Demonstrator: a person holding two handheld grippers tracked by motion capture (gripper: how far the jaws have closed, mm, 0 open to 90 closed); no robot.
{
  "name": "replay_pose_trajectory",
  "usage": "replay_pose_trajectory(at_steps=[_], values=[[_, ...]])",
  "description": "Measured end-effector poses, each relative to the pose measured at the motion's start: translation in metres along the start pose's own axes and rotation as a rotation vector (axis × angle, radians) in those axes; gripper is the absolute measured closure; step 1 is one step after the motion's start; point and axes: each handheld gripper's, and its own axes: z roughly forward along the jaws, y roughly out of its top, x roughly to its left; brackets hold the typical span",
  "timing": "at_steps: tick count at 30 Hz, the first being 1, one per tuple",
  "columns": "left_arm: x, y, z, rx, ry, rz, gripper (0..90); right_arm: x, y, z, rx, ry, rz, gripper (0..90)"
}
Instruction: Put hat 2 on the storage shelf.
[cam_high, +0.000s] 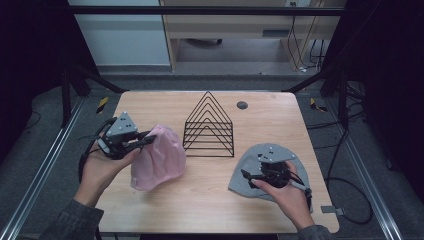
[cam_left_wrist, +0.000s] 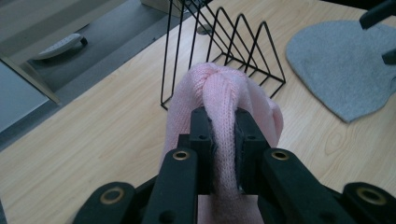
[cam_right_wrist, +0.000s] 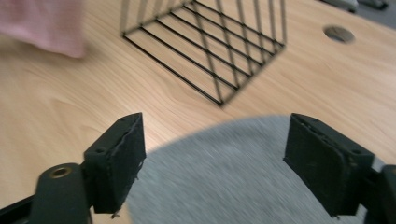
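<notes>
A pink knitted hat (cam_high: 161, 159) hangs on the left side of the wooden table (cam_high: 200, 205), its lower part still on the wood. My left gripper (cam_high: 148, 140) is shut on a fold at the hat's top edge, and the left gripper view shows the pink hat (cam_left_wrist: 219, 84) bunched between the jaws of that gripper (cam_left_wrist: 223, 119). A grey knitted hat (cam_high: 248, 161) lies flat at the right. My right gripper (cam_high: 251, 169) hovers just over it with its jaws wide open and nothing between them. In its own view this gripper (cam_right_wrist: 215, 154) frames the grey hat (cam_right_wrist: 219, 177).
A black wire rack (cam_high: 209, 126) of triangular dividers stands at the table's middle, between the two hats. A round cable hole (cam_high: 242, 105) sits behind it to the right. Metal rails run along both sides of the table, and cables lie on the floor at the right.
</notes>
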Motion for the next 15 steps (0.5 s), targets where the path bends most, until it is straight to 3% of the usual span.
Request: replay_pose_trajectory(at_steps=[8, 15], values=[[0.009, 0.027, -0.008, -0.059, -0.036, -0.029, 80.3, 0.035, 0.035, -0.001, -0.035, 0.087, -0.077, 33.5], [0.009, 0.048, -0.016, -0.074, -0.039, 0.002, 80.2, 0.057, 0.056, 0.007, -0.060, 0.145, -0.119, 43.0]])
